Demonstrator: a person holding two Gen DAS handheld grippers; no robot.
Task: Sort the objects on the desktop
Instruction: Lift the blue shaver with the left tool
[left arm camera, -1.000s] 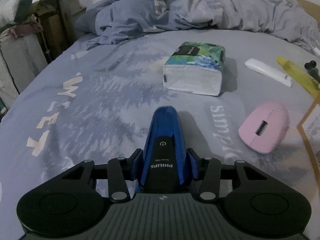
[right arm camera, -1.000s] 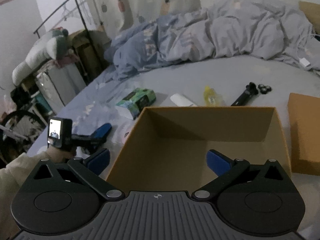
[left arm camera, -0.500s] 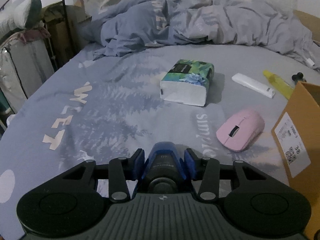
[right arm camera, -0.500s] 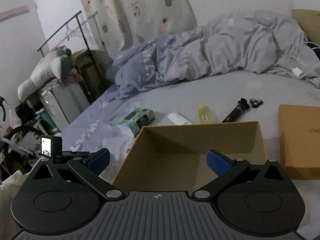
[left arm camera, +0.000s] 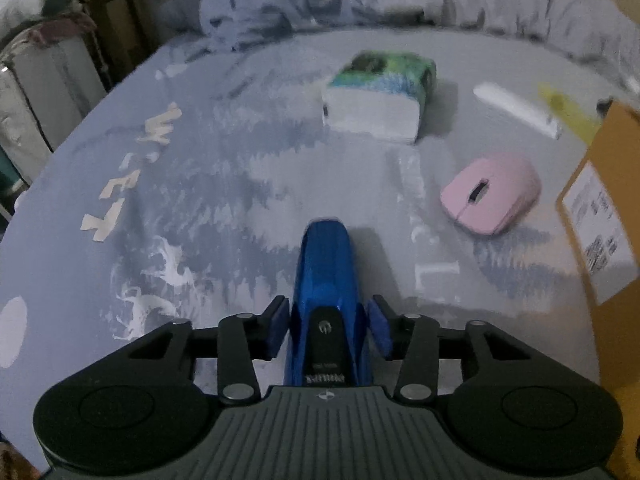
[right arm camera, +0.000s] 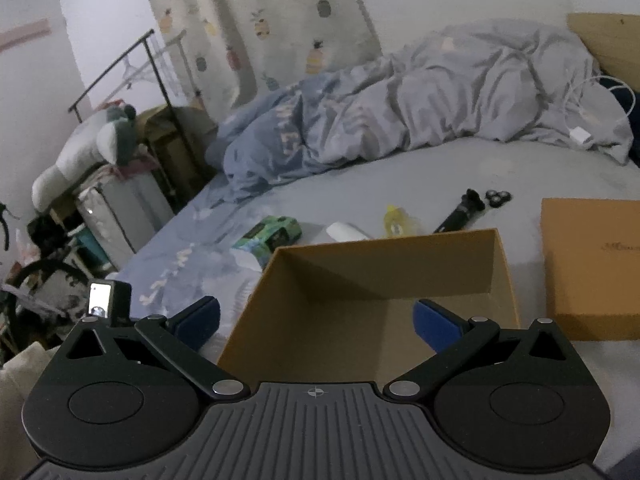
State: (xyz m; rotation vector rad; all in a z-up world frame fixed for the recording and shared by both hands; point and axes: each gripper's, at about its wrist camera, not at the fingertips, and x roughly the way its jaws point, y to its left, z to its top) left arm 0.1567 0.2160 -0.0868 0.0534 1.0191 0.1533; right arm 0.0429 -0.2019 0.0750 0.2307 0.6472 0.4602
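My left gripper (left arm camera: 327,330) is shut on a blue Philips shaver body (left arm camera: 326,276), which points forward over the blue bedsheet. Ahead lie a pink mouse (left arm camera: 492,196), a tissue pack (left arm camera: 380,96), a white tube (left arm camera: 516,110) and a yellow bottle (left arm camera: 568,114). The open cardboard box (left arm camera: 608,216) stands at the right. My right gripper (right arm camera: 316,320) is open and empty, over the near edge of the box (right arm camera: 384,280). Beyond the box lie the tissue pack (right arm camera: 272,236), white tube (right arm camera: 348,232), yellow bottle (right arm camera: 398,220) and a black shaver handle with its head (right arm camera: 464,210).
The box lid (right arm camera: 596,268) lies to the right of the box. A crumpled duvet (right arm camera: 400,112) fills the back of the bed. A clothes rack (right arm camera: 160,80) and stacked belongings (right arm camera: 100,184) stand off the bed's left side.
The left gripper's view tilted down and blurred; the shaver body shows longer between the fingers again. The right gripper rose and drew back from the box.
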